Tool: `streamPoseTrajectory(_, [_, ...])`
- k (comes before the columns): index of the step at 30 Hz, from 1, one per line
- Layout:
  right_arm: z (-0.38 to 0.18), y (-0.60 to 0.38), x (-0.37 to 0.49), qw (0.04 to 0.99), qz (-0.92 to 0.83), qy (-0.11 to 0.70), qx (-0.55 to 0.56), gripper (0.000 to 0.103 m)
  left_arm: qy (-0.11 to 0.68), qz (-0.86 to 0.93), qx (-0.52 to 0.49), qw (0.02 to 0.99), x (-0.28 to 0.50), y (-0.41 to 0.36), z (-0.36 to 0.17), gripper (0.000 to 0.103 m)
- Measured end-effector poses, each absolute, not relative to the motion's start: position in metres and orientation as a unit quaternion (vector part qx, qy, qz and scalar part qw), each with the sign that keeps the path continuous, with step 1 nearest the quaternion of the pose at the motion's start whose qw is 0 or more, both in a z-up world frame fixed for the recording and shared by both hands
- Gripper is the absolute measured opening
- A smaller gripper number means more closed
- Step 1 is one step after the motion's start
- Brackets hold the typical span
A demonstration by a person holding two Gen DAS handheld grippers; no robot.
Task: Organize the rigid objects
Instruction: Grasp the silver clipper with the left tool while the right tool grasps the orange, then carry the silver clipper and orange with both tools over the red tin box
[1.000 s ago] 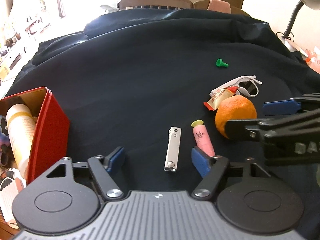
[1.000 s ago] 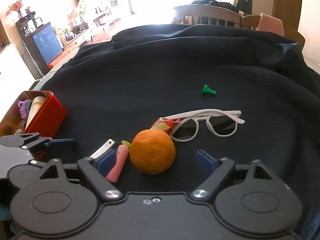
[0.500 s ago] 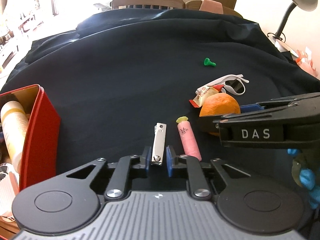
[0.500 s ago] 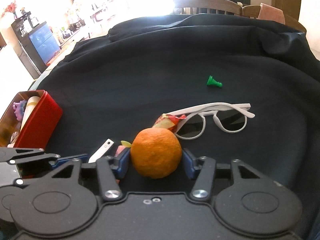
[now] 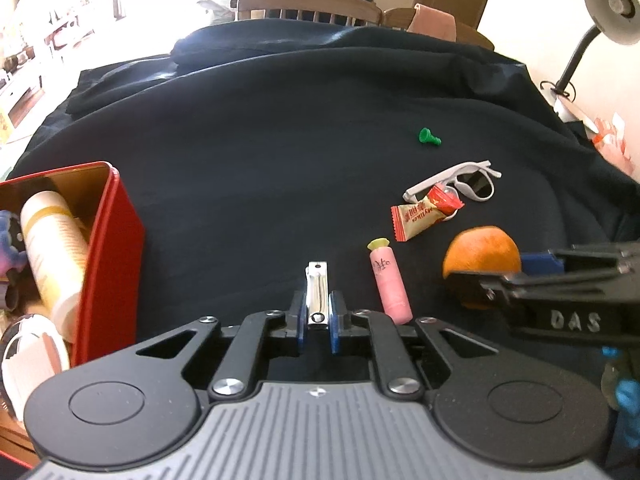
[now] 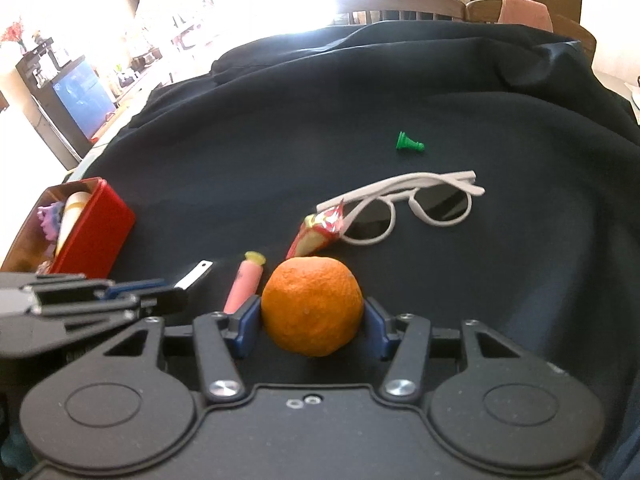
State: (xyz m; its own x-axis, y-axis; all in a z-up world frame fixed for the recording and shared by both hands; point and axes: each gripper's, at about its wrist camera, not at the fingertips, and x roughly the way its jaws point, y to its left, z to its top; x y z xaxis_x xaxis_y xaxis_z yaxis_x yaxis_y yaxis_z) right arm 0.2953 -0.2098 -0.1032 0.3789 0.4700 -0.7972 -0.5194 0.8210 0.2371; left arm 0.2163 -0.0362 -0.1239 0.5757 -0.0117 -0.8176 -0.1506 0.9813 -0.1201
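Observation:
My left gripper [image 5: 318, 314] is shut on a silver nail clipper [image 5: 317, 294], its blue pads against both sides, just above the dark cloth. My right gripper [image 6: 312, 320] is shut on an orange [image 6: 312, 304], which also shows in the left wrist view [image 5: 482, 254]. A pink tube with a yellow cap [image 5: 388, 280] lies between the two, and shows in the right wrist view [image 6: 244, 284]. A red tin [image 5: 104, 256] at the left holds a white bottle [image 5: 52, 248] and other items. The clipper's tip shows in the right wrist view [image 6: 196, 276].
White sunglasses [image 6: 408, 208] and a red-yellow snack packet [image 6: 320, 228] lie beyond the orange. A green chess pawn [image 6: 409, 142] lies farther back. A dark cloth [image 5: 280, 140] covers the table. A desk lamp [image 5: 600, 12] stands at the far right; chairs stand behind.
Both grippers closed: the left on the nail clipper, the right on the orange. Both have risen slightly with their objects since half a second ago.

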Motion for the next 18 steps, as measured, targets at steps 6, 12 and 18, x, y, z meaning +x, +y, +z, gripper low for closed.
streamPoseTrajectory(6, [-0.094, -0.214, 0.278, 0.826, 0.305, 0.474, -0.012, 0.053, 0.461, 0.036, -0.098, 0.881, 0.210, -0.029, -0.113, 0.011])
streamPoseTrajectory(12, [-0.082, -0.214, 0.260, 0.826, 0.310, 0.472, 0.000, 0.053, 0.457, 0.029, -0.108, 0.882, 0.201, -0.021, -0.101, 0.011])
streamPoseTrajectory(18, [-0.071, -0.212, 0.245, 0.826, 0.312, 0.469, 0.007, 0.053, 0.458, 0.025, -0.122, 0.880, 0.190, -0.013, -0.093, 0.011])
